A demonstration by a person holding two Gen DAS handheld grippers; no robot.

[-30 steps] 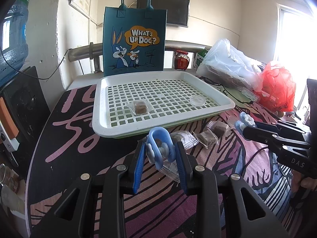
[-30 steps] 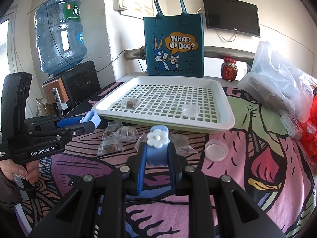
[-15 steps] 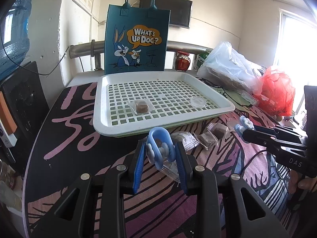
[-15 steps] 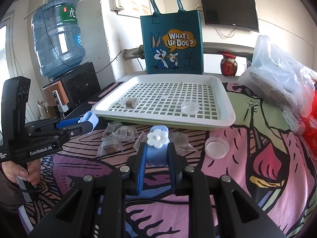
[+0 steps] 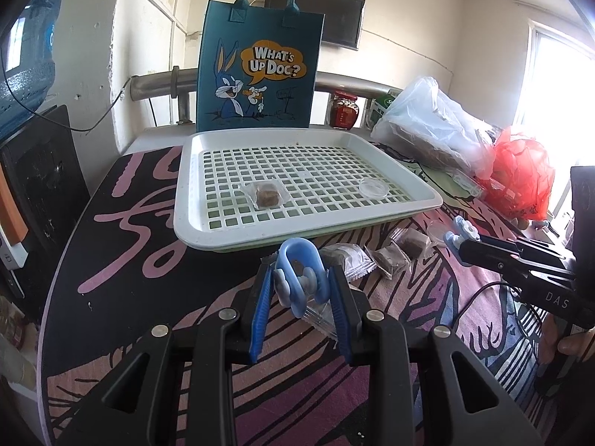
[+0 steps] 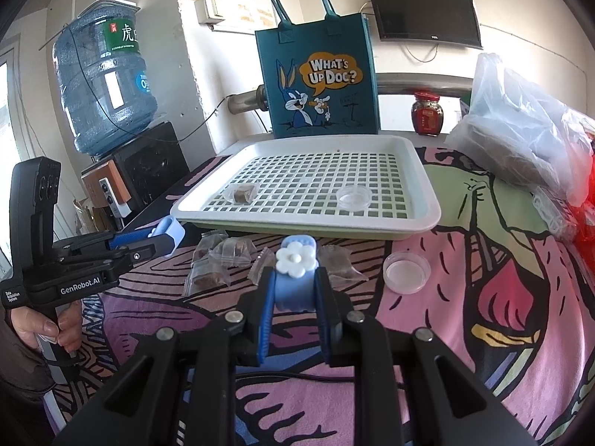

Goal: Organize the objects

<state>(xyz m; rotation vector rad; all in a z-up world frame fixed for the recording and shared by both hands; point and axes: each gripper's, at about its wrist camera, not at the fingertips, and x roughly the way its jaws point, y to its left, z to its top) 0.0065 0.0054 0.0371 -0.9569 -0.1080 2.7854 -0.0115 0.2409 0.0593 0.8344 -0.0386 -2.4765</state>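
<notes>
Between the blue pads of the left gripper [image 5: 297, 290] sits a light-blue clip [image 5: 299, 278], loop end up, the pads pressing its two sides — clamped, not loose. A clear wrapper hangs just under the clip, between the fingers; whether it is pinched too cannot be told. The right gripper [image 6: 296, 290] is closed on a second blue clip with a white flower [image 6: 296, 258] on its face, the pads tight against both flanks. Each gripper shows in the other's view: the left one at the left edge of the right wrist view, held by a hand [image 6: 44, 329], the right one coming in from the right in the left wrist view.

Both grippers hover above the printed tablecloth [image 6: 483, 297], short of the near rim of the white slotted tray [image 5: 230, 239]. The tray's grid is mostly bare — one wrapped brown cube [image 5: 266, 195] lies toward its left, one small clear round lid [image 5: 373, 187] toward its right. A teal tote bag [image 5: 260, 70] stands upright against the tray's far edge. A clear plastic bag [image 6: 528, 130] and a red bag [image 5: 520, 178] crowd the table's right side; the left side of the cloth is open.

Loose wrapped cubes [image 6: 219, 260] lie on the cloth between the tray's near rim and the fingertips, just ahead of both grippers. Another clear lid [image 6: 406, 271] rests on the cloth right of the right gripper, near the tray's front right corner.
</notes>
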